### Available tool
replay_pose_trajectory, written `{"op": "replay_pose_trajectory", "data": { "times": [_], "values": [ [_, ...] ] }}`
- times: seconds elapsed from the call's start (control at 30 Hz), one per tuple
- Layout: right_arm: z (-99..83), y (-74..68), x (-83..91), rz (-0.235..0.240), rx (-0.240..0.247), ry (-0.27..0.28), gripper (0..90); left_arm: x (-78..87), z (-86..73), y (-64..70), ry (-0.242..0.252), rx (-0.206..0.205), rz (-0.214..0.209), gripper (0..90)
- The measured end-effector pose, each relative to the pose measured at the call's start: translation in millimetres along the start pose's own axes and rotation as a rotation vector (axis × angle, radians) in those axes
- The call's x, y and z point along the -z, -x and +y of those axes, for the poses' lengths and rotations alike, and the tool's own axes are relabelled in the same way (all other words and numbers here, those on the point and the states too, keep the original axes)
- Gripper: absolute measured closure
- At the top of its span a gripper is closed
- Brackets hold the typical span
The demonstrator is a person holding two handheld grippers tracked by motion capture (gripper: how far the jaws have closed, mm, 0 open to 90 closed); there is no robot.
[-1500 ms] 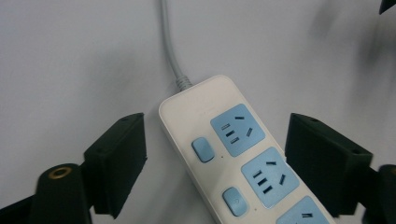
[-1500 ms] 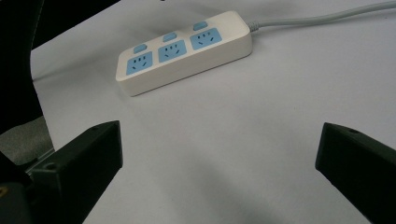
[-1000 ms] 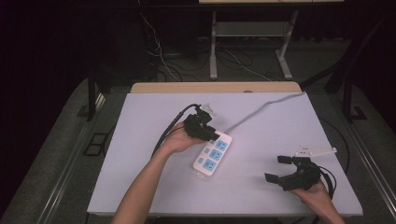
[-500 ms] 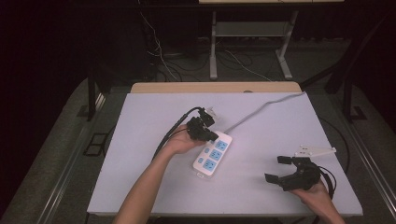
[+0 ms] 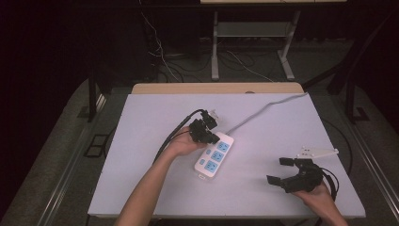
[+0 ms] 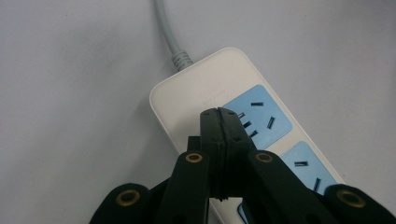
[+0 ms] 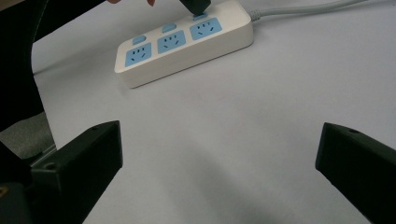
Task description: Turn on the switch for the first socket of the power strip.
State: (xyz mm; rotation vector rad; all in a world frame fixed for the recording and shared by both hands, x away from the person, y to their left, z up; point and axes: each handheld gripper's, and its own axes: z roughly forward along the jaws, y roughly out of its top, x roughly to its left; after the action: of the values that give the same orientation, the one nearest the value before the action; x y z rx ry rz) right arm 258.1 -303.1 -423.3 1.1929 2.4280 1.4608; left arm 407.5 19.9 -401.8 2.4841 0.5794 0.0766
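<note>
A white power strip (image 5: pixel 214 156) with three blue sockets lies mid-table, and its grey cord (image 5: pixel 263 110) runs off to the far right. My left gripper (image 5: pixel 215 138) is shut with nothing between its jaws. Its tips hover at the strip's cord end. In the left gripper view the closed tips (image 6: pixel 219 116) sit just over the power strip (image 6: pixel 196 88), beside the first blue socket (image 6: pixel 264 116). My right gripper (image 5: pixel 281 171) stands wide open near the front right edge, apart from the strip. The right gripper (image 7: pixel 219 154) faces the power strip (image 7: pixel 187 42) across bare table.
The pale table top (image 5: pixel 141 141) has a wooden strip (image 5: pixel 216 88) along its far edge. A black cable (image 5: pixel 171 136) trails from the left gripper toward the left. A metal frame (image 5: pixel 249 33) and loose cables sit on the floor behind the table.
The left gripper has crept slightly right and down onto the cord end of the power strip. The right gripper has stayed put and open.
</note>
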Motion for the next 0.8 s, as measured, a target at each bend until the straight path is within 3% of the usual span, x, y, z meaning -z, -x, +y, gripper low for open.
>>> {"op": "replay_pose_trajectory", "data": {
  "times": [0.43,0.53,0.8],
  "values": [
    [-0.1,-0.6,-0.3,0.003,0.005,-0.003,0.3,-1.0,-2.2,-2.5,0.009,0.020,-0.023,89.4],
    [0.1,-0.8,0.2,0.000,0.008,-0.004,0.3,-2.2,-6.2,-6.2,0.033,0.027,-0.050,89.5],
    [0.0,0.4,1.7,-0.004,0.006,0.000,0.3,-2.9,-9.1,-5.2,0.049,0.039,-0.045,89.7]
  ]
}}
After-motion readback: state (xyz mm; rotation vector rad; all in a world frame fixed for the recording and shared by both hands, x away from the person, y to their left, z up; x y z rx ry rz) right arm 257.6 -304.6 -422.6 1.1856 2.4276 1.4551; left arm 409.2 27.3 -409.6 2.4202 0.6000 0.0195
